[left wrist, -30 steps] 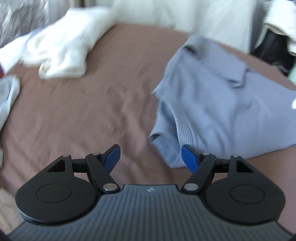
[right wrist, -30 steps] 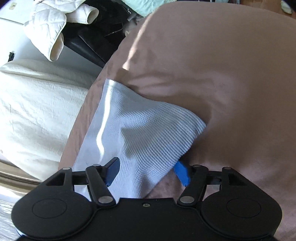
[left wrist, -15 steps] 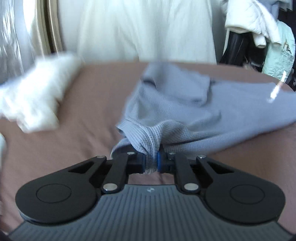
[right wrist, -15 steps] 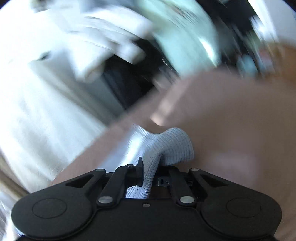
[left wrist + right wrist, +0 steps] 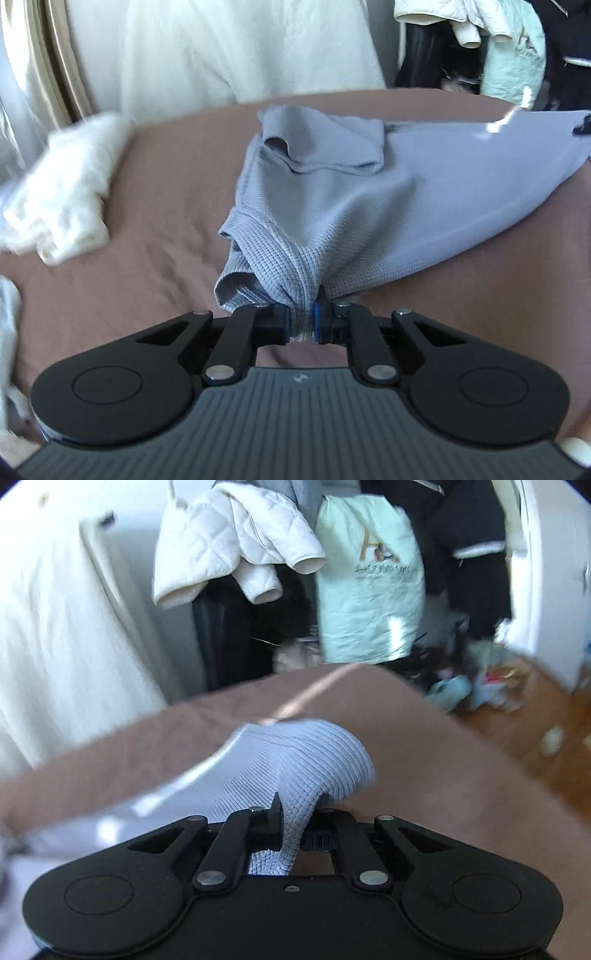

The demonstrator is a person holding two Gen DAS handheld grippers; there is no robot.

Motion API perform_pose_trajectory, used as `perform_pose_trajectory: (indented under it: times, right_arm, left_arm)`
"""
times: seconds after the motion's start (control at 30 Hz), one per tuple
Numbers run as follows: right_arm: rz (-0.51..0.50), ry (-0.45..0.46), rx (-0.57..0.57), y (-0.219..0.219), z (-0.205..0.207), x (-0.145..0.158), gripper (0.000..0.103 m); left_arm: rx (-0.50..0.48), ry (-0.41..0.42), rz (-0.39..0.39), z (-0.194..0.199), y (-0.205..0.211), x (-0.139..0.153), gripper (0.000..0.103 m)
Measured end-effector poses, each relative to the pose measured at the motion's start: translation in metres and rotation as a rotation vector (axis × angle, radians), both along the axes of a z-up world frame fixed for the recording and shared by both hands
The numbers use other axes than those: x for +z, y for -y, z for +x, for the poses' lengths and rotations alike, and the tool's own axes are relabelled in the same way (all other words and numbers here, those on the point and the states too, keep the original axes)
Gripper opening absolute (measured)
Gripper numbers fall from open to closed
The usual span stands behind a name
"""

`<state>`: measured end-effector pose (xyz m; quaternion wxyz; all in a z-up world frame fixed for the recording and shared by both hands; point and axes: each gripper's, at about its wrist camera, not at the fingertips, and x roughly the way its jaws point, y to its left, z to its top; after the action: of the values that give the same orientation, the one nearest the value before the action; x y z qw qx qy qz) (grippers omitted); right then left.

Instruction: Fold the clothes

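The brown bedspread [image 5: 147, 206] is serving as the work surface, and the blue-grey knit garment [image 5: 424, 192] is lying across its middle and right portion, partly lifted toward the near edge. A white crumpled garment [image 5: 62, 199] is resting well apart on the left, and a white quilted jacket [image 5: 236, 550] is hanging beyond the bed.

Step in hand, as judged: both tools are gripping opposite ends of the garment so it can be lifted and spread for folding. To perform this well, both ends should be raised level and drawn apart evenly until the bunched fabric is hanging flat; excess tension is likely to stretch the knit or pull a corner free.

The left gripper [image 5: 302, 320] is clamping a gathered bunch of ribbed fabric, its blue pads [image 5: 285, 319] standing almost together with only the cloth thickness between them. The right gripper [image 5: 295, 830] is likewise closing on a corner of the same garment [image 5: 306, 760], its jaws standing slightly apart around the fabric, which is arching forward above the bedspread [image 5: 461, 775].
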<state>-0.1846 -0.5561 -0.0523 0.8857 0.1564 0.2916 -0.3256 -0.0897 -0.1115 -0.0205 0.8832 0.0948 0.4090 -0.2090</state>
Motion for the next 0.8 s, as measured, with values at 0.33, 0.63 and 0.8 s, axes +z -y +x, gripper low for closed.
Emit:
perform_pose_trajectory:
  times: [0.33,0.63,0.8]
  right_arm:
    - [0.005,-0.236,-0.304,0.024,-0.010,-0.026,0.053]
    - [-0.023,0.147,0.080,-0.047,-0.009,0.022,0.053]
    - [0.066,0.134,0.516,-0.129,0.040,0.030,0.053]
  left_arm:
    - [-0.145,-0.062,0.057,-0.002,-0.006,0.003,0.030]
    - [-0.039,0.057,-0.128,0.053,-0.040,0.056,0.046]
    - [0.106,0.020,-0.141,0.127,-0.029,0.047,0.043]
